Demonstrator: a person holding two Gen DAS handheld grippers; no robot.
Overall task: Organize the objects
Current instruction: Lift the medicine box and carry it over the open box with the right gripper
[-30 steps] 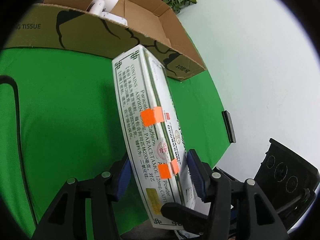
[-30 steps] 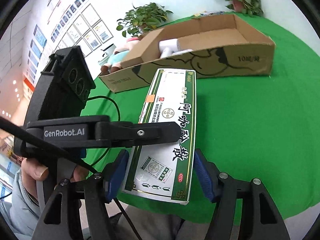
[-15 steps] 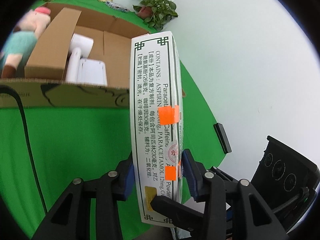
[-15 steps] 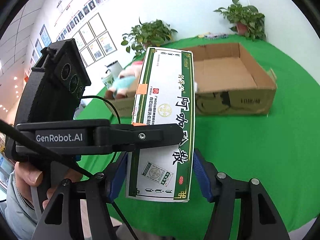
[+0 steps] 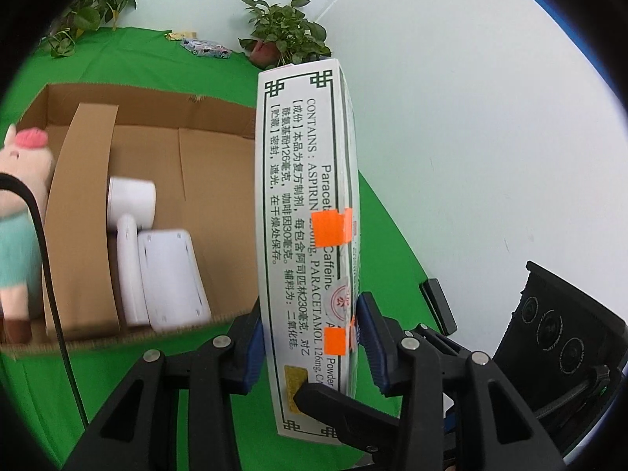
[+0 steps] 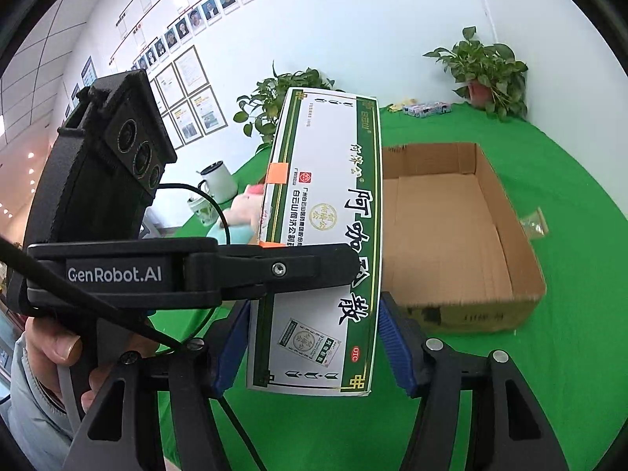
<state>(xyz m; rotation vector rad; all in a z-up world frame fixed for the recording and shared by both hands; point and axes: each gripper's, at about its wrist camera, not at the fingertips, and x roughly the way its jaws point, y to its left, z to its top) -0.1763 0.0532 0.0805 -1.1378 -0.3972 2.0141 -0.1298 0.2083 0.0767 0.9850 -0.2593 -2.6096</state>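
Note:
A long white-and-green medicine box (image 5: 302, 235) with orange stickers is held in the air, and it also shows in the right wrist view (image 6: 325, 251). My left gripper (image 5: 308, 337) is shut on its thin sides near the lower end. My right gripper (image 6: 314, 337) is shut on its wide sides at the same end. The left gripper's body crosses in front of the box in the right wrist view (image 6: 188, 271). An open cardboard box (image 5: 165, 149) lies on the green table just beyond, also in the right wrist view (image 6: 463, 235).
Inside the cardboard box are a white appliance (image 5: 157, 259) and a cardboard divider (image 5: 82, 216). A pink plush pig (image 5: 19, 212) is at its left. Potted plants (image 5: 286, 35) stand at the back, a white mug (image 6: 216, 180) at the left, a small plastic bag (image 6: 533, 223) to the right.
Both grippers lifted the medicine box off the table and carried it toward the cardboard box. The cardboard box's inside now shows from above.

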